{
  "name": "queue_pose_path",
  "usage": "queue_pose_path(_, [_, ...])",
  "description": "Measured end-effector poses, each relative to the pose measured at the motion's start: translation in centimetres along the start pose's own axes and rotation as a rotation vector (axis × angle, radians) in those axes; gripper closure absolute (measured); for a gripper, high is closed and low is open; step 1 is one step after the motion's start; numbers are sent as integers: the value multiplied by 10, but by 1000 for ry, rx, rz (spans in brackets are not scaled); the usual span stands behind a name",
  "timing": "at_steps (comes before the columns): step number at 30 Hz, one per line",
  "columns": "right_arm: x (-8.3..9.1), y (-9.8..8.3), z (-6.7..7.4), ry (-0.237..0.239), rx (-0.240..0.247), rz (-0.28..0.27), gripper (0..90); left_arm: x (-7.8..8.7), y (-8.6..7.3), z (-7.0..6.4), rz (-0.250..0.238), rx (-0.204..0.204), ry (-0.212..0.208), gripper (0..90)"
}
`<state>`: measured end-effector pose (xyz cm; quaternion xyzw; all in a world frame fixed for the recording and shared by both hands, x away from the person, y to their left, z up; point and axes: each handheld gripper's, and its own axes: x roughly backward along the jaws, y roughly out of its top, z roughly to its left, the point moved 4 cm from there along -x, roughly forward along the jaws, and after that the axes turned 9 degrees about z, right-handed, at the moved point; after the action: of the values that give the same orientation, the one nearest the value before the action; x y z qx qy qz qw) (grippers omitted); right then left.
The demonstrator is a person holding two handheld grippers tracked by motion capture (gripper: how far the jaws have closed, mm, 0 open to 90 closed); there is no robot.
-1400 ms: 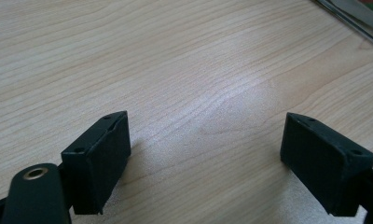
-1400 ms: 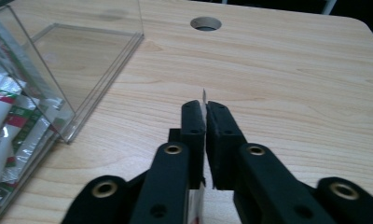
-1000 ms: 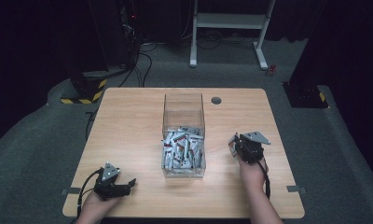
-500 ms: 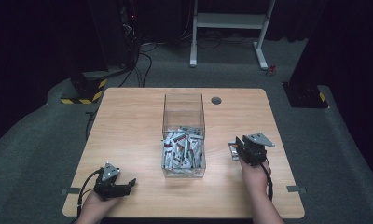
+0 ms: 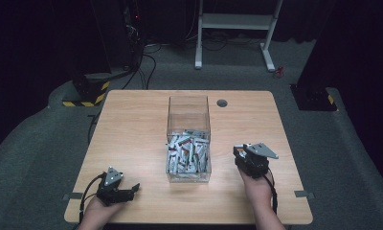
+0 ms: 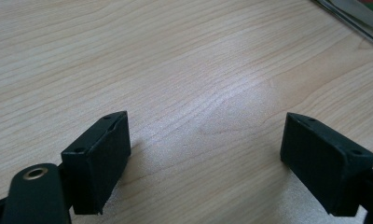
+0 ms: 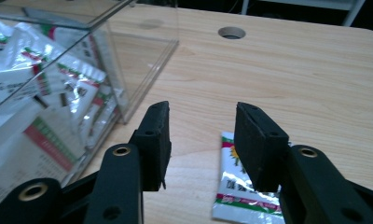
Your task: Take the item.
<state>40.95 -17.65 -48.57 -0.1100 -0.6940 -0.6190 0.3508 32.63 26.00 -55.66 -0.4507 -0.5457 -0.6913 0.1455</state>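
Right gripper (image 7: 201, 144) held low over the table (image 5: 132, 124), just right of the clear box (image 5: 188, 112); jaws parted and just been opening, nothing pinched between them. One packet (image 7: 236, 191) lying flat on the wood beneath and slightly right of the jaws, partly hidden by the right-hand one, apart from the box wall. Judged as just set down or let go: pads not pressing on it. Remaining packets (image 5: 187, 153) heaped in the near end of the box, far end bare. Cable hole (image 7: 231, 32) beyond, well clear.

Left gripper (image 6: 205, 154) parked at the near left corner of the table, jaws spread wide over bare wood, nothing between them; judged idle, kept out of the working area. Box corner just visible at the upper right of the left gripper view.
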Motion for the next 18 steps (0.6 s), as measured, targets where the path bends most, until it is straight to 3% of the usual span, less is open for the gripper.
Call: queue_pose_path(18, [14,-18,28,47,39,6,509,0,0,0,0,-3,2,161])
